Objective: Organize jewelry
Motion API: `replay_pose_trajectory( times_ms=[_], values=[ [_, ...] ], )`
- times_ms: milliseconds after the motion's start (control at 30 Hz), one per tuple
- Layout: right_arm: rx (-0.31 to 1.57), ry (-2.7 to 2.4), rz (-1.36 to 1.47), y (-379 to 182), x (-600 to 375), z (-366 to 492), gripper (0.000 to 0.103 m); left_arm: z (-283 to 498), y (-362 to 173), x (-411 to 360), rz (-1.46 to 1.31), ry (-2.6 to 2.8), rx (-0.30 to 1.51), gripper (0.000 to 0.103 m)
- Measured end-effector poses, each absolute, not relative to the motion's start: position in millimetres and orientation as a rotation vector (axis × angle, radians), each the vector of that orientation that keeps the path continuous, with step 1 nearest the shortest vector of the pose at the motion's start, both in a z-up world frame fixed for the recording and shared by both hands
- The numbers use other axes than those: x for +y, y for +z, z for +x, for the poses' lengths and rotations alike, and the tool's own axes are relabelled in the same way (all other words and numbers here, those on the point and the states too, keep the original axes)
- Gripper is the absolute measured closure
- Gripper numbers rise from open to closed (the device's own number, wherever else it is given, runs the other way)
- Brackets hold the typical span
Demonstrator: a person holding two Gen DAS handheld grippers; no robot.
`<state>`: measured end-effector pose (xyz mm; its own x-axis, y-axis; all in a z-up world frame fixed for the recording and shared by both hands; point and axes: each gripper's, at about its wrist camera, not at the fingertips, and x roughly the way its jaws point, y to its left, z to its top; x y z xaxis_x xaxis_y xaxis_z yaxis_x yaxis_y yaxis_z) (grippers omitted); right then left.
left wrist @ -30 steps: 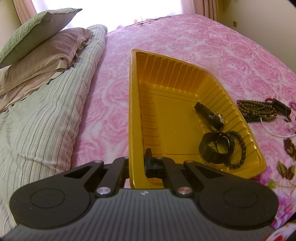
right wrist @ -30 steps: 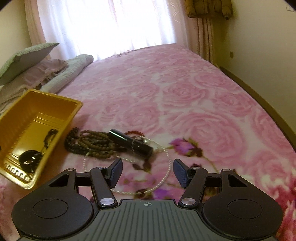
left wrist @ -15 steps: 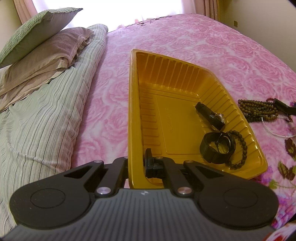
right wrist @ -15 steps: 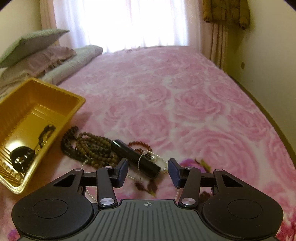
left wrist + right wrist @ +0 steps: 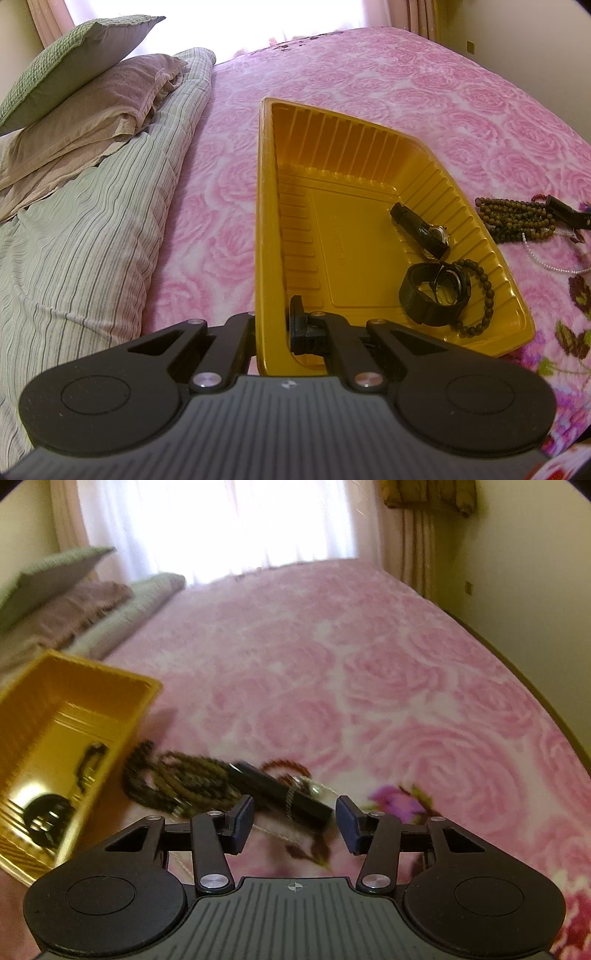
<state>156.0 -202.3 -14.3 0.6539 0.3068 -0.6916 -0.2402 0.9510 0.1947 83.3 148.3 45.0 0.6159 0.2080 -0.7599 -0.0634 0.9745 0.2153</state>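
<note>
Scene: a bed with a pink rose bedspread (image 5: 369,686) serves as the work surface; the yellow tray (image 5: 332,155) on it is the landmark for all places below.
Left gripper (image 5: 271,325): its jaws are clamped on the tray's near wall, one finger outside, one inside, pinning the tray in place.
Right gripper (image 5: 294,821): its jaws stand partly open and have just been narrowing, with nothing pressed between them; the end of the black tube (image 5: 280,794) lies just ahead of the gap.
Step in hand: by my reading, picking up the black tube, which lies to the right of the tray, on top of the loose pile.
How to do it well: centre the tube between the pads and close across its width. A thin chain or ring appears to wrap the tube, and the pearl strand (image 5: 546,262) runs under it, so lift slowly and watch for snagged strands.
Still outside the tray: brown bead necklaces (image 5: 184,782) just right of the tray, small red beads (image 5: 284,766) beyond the tube, and the pearl strand.
Tray contents: a black-strapped watch (image 5: 421,230) by the right wall, a curled black band (image 5: 432,295) nearer the front, and a dark bead bracelet (image 5: 484,295) beside it.
Tray room: the left half of the floor is bare.
Left of the tray: a striped quilt (image 5: 74,240) and stacked pillows (image 5: 85,85).
</note>
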Motion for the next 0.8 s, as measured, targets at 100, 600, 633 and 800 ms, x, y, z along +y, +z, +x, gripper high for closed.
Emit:
replay_pose_trajectory(
  times_ms=[100,600,633,800],
  values=[
    [0.822,0.324,0.130,-23,-206,157,0.054,83,45,148,0.172,0.157,0.895,0.100],
    [0.778,0.286,0.124,-13,-218,137,0.103,83,45,148,0.173,0.157,0.895,0.100],
    [0.766,0.285,0.121,-8,-220,133,0.103,83,45,148,0.175,0.157,0.894,0.100],
    [0.677,0.289,0.103,28,-233,122,0.103,84,45,148,0.172,0.158,0.893,0.100]
  ],
)
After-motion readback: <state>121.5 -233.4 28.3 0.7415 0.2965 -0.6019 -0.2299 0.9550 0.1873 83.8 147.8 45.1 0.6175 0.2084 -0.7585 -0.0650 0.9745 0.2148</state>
